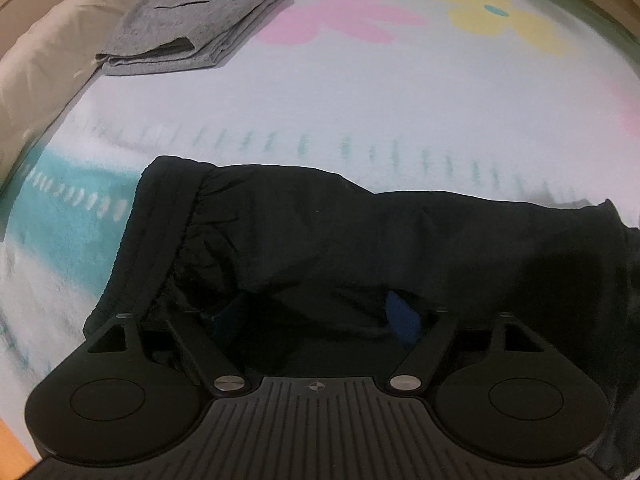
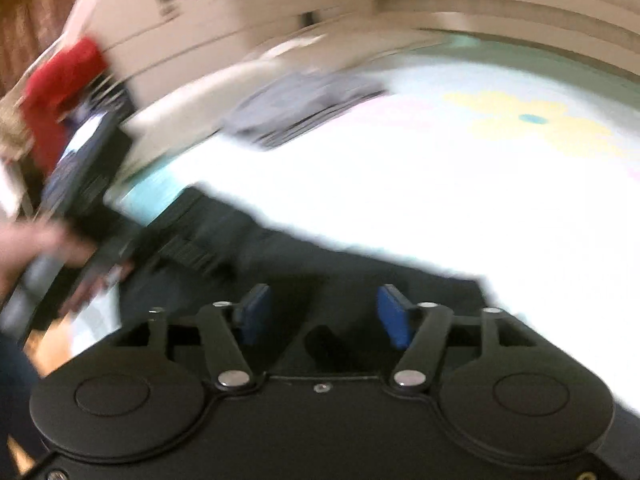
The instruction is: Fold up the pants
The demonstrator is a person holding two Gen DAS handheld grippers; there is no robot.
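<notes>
Black pants [image 1: 320, 232] lie flat across the white flowered bed sheet [image 1: 360, 100], their elastic waistband [image 1: 160, 216] at the left end. My left gripper [image 1: 316, 318] points steeply down onto them. Its blue pads [image 1: 402, 320] stand wide apart, sunk into the dark cloth near the waist without pinching it. In the blurred right wrist view my right gripper [image 2: 324, 314] hovers over the pants [image 2: 280, 256] further along, open, with nothing between its blue pads [image 2: 394, 316]. A hand [image 2: 24, 244] holds the other gripper at the left edge.
A folded grey garment [image 1: 200, 20] lies at the back left of the bed, also blurred in the right wrist view [image 2: 304, 108]. A beige pillow or quilt [image 1: 48, 52] runs along the left side. Something red [image 2: 60, 88] stands beyond the bed.
</notes>
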